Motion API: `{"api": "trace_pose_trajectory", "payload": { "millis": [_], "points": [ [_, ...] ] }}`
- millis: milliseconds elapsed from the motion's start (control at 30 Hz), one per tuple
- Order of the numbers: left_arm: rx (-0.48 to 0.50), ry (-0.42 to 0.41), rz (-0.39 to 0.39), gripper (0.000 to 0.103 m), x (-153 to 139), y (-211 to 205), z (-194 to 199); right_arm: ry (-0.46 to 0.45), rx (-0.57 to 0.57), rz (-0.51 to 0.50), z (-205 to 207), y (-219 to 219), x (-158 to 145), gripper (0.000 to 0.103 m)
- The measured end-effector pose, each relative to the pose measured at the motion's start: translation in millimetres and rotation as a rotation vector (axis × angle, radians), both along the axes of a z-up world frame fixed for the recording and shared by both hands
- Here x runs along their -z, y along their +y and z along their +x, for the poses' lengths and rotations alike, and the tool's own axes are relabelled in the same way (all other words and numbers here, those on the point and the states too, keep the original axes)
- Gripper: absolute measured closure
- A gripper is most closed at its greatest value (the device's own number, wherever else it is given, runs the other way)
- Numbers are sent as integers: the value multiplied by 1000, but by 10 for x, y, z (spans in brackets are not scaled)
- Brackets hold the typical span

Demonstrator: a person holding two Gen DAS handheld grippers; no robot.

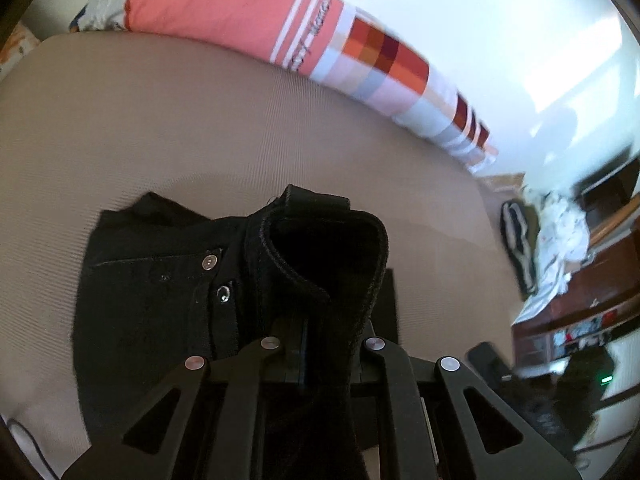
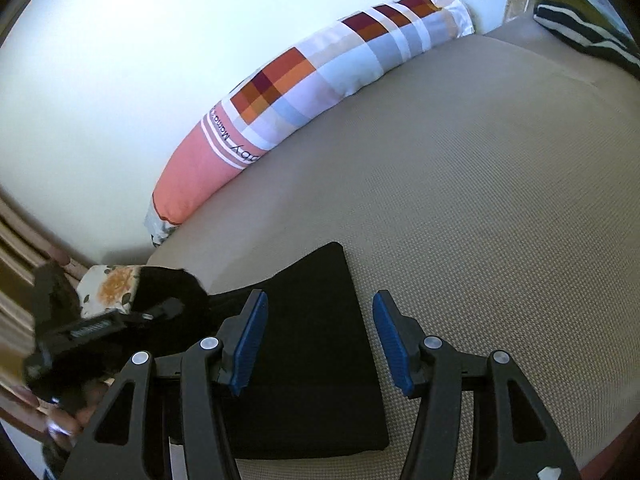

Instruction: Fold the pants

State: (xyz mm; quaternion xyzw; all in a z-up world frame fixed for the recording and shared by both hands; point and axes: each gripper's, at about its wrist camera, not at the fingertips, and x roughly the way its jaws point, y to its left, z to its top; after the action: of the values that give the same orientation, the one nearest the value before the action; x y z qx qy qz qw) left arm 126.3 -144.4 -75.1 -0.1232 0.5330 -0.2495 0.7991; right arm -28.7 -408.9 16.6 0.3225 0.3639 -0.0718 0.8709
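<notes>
Black pants (image 1: 160,280) lie on a tan woven mattress (image 1: 160,128), part-folded, with two metal snaps showing beside the fly. A thick hemmed edge of the cloth curls up into the left gripper (image 1: 324,332), whose jaws are closed tight on it. The right gripper (image 2: 316,340) tilts down over a flat folded section, jaws about half open with nothing between the blue pads (image 2: 248,344). At the blurred left edge of the right view, what seems to be a hand (image 2: 64,420) holds the other tool.
</notes>
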Motion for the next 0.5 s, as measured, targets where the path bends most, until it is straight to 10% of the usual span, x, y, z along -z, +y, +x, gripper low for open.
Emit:
{"api": "trace_pose_trajectory", "payload": {
  "millis": [300,500],
  "points": [
    [34,-4,42,81,196,-181,-44,24,-3,7,32,-6,65,50],
    [128,-33,-62,47,-2,-168,-181,50,0,5,47,-33,145,50]
  ]
}}
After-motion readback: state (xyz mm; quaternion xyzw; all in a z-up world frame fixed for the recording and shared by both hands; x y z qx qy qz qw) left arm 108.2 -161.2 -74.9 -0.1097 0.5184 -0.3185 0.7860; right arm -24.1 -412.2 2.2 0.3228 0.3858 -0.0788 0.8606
